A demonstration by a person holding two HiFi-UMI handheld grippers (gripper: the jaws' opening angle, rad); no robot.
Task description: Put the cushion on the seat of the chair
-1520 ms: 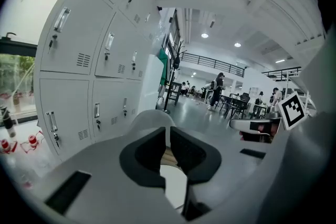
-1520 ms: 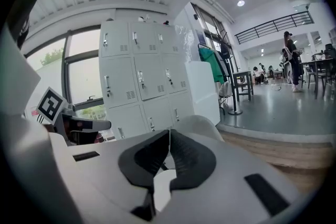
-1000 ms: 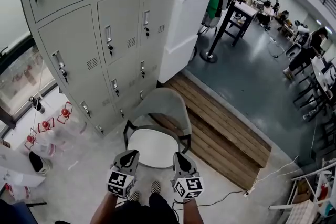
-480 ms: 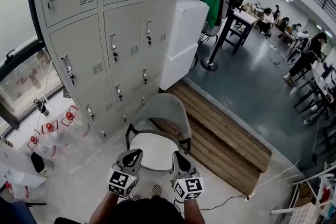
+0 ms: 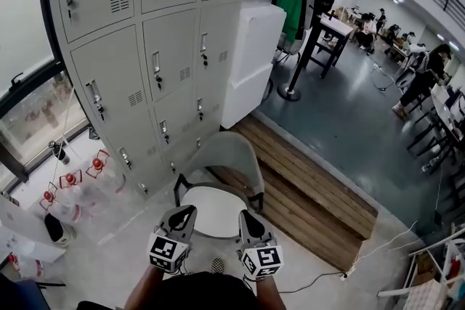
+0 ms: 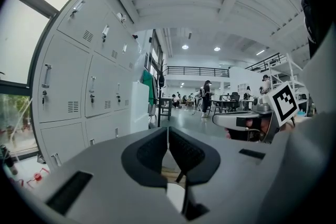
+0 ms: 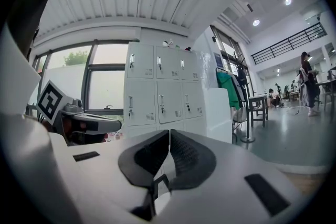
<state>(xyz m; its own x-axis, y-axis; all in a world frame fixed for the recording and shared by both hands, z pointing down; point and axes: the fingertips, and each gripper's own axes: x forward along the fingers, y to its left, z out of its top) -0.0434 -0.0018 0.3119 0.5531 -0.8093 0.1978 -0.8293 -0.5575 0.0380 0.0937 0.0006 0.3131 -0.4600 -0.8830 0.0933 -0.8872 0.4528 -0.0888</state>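
Looking down in the head view, the round white cushion point(image 5: 212, 208) already lies flat on the seat of the grey chair point(image 5: 227, 153), between the black armrests. The chair stands near the person, with its back towards the far side, in front of the lockers point(image 5: 145, 47) and left of a wooden platform point(image 5: 312, 192). The left gripper point(image 5: 184, 212) and the right gripper point(image 5: 244, 215) hang side by side over the near edge of the cushion, apart from each other. Whether they touch it is hard to tell from this angle.

The cushion is a disc, so it has no real long axis; its broad face points up. I judge it light and soft. It would probably bend if pinched at one point, so the near rim, taken with both grippers well apart, is the better place to hold it.

In the left gripper view the two dark pads are pressed together and nothing is between them. A white patch below them is perhaps the cushion.

In the right gripper view the jaws are also closed on nothing, and they point level towards the lockers.
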